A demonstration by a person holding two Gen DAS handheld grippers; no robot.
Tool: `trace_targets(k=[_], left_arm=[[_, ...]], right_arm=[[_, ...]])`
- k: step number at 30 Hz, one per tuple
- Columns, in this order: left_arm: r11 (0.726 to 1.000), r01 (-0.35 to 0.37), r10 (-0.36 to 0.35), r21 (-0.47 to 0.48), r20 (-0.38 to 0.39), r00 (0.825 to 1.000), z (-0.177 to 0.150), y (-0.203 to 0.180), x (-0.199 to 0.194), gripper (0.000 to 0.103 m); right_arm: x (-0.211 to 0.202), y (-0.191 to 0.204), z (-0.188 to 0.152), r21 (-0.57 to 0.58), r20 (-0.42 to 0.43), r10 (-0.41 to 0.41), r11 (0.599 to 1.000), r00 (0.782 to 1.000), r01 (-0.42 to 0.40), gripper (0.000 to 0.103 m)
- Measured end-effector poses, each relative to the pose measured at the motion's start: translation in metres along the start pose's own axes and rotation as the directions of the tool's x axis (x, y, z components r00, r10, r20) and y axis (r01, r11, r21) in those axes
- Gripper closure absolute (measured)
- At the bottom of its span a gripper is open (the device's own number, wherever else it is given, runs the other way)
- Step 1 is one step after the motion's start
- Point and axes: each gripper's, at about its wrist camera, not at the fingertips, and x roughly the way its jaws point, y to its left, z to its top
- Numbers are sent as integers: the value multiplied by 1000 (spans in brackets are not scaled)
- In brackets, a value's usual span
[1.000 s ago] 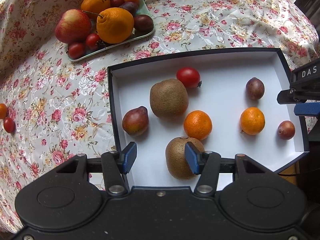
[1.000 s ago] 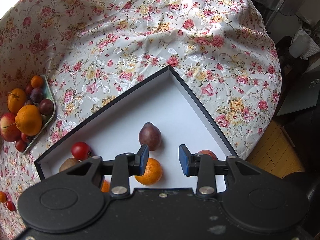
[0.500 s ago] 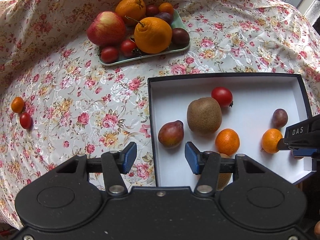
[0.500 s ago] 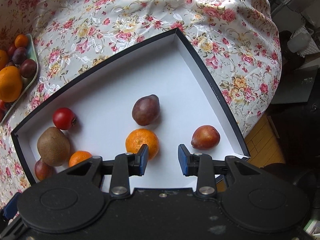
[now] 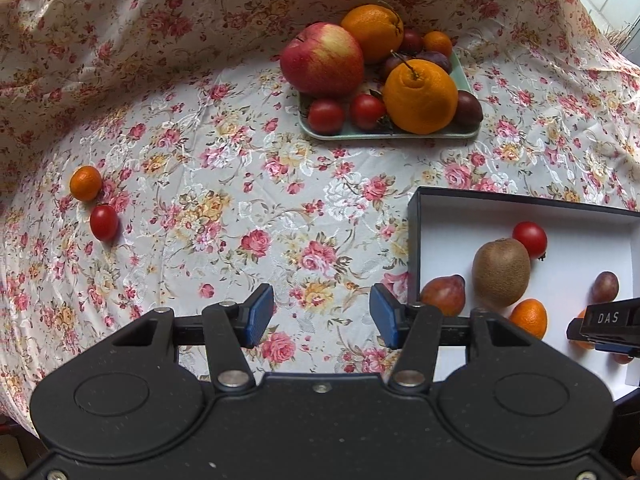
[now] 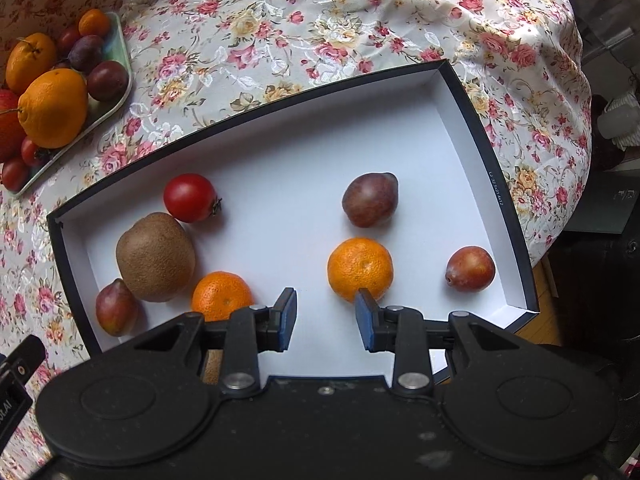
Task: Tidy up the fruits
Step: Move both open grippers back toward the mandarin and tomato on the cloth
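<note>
The fruits sit in three places. Inside the white box [image 6: 472, 128] with dark walls lie a red tomato [image 6: 189, 197], a brown kiwi [image 6: 155, 257] just beside it, a small reddish plum [image 6: 116, 307] touching the kiwi, a small orange [image 6: 222, 295], a second small orange [image 6: 360, 269], a dark plum [image 6: 370, 199] and a red plum [image 6: 470, 269] near the right wall. On the green tray [image 5: 400, 134] farther back sit a big apple [image 5: 322, 58], a large orange [image 5: 420, 96] with a stem, another large orange [image 5: 372, 32] behind it, two tomatoes [image 5: 326, 116] and some dark plums. Out on the flowered cloth [image 5: 240, 184], well apart from both, lie a little orange [image 5: 85, 183] and a little tomato [image 5: 104, 222] close together. The left gripper [image 5: 321, 317] hangs over the bare cloth just left of the box, its blue pads spread wide with nothing between them. The right gripper [image 6: 325, 319] hangs over the box floor between the two small oranges, its pads parted and holding nothing
</note>
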Motion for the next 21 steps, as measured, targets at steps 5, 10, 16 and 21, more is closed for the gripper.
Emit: trace_targets(k=[5, 10, 16, 21], left_arm=[[998, -10, 10, -54, -4, 1000, 5, 28, 2, 44], [994, -32, 31, -104, -9, 999, 7, 60, 6, 44], [982, -48, 46, -182, -14, 999, 10, 105, 8, 44], [965, -80, 80, -249, -10, 997, 15, 147, 9, 44]], right_arm=[[-4, 23, -2, -29, 0, 10, 1000, 1000, -10, 69], [-9, 50, -4, -55, 2, 25, 998, 1000, -25, 69], [-15, 93, -8, -104, 2, 61, 993, 998, -60, 69], [-19, 140, -16, -176, 19, 82, 981, 996, -77, 69]])
